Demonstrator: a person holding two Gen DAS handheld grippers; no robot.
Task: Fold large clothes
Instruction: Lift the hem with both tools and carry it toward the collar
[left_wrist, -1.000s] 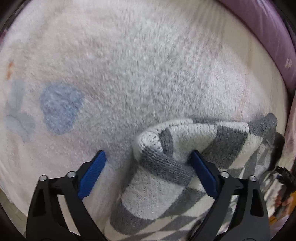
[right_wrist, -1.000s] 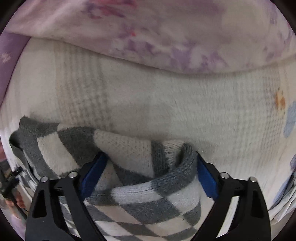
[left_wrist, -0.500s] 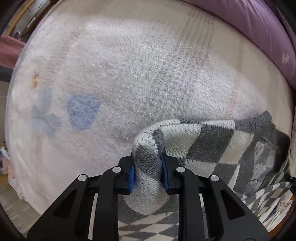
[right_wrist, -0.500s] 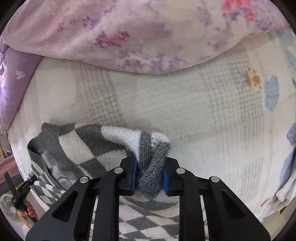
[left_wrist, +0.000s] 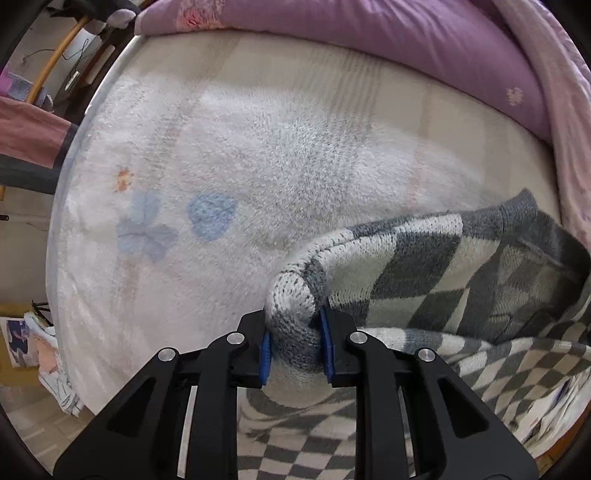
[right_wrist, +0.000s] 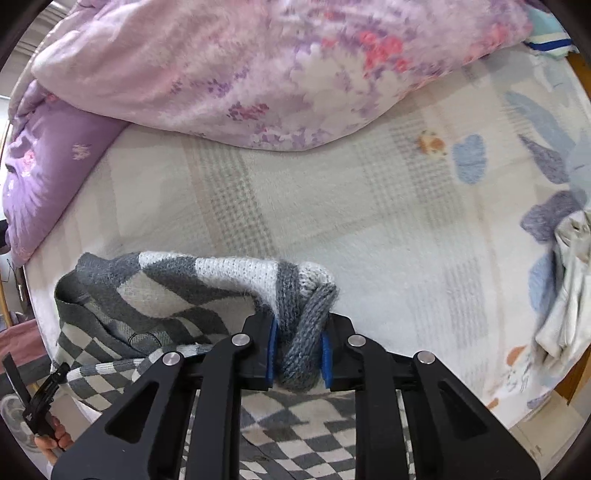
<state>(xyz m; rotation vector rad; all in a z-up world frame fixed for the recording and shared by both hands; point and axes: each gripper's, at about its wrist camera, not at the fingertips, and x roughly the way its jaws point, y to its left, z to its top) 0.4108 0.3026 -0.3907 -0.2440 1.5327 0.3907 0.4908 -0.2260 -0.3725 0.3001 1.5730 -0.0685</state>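
A grey and white checked knit sweater (left_wrist: 424, 273) hangs between my two grippers above a bed. My left gripper (left_wrist: 295, 349) is shut on one bunched corner of its edge. My right gripper (right_wrist: 298, 356) is shut on the other corner of the sweater (right_wrist: 207, 284), where grey ribbing is twisted between the blue pads. The sweater's edge stretches between them and the rest drapes down below the fingers. The left gripper and the hand holding it show at the lower left of the right wrist view (right_wrist: 40, 406).
The bed is covered by a fluffy white blanket (left_wrist: 258, 155) with blue and orange patterns. A purple pillow (left_wrist: 406, 44) and a pink floral duvet (right_wrist: 240, 66) lie at the far side. A pale crumpled garment (right_wrist: 565, 295) lies at the right. The bed's left edge (left_wrist: 66, 184) borders the floor.
Both grippers closed on the sweater's corners one second ago, then lifted and pulled back, raising the sweater off the blanket so more of the bed shows.
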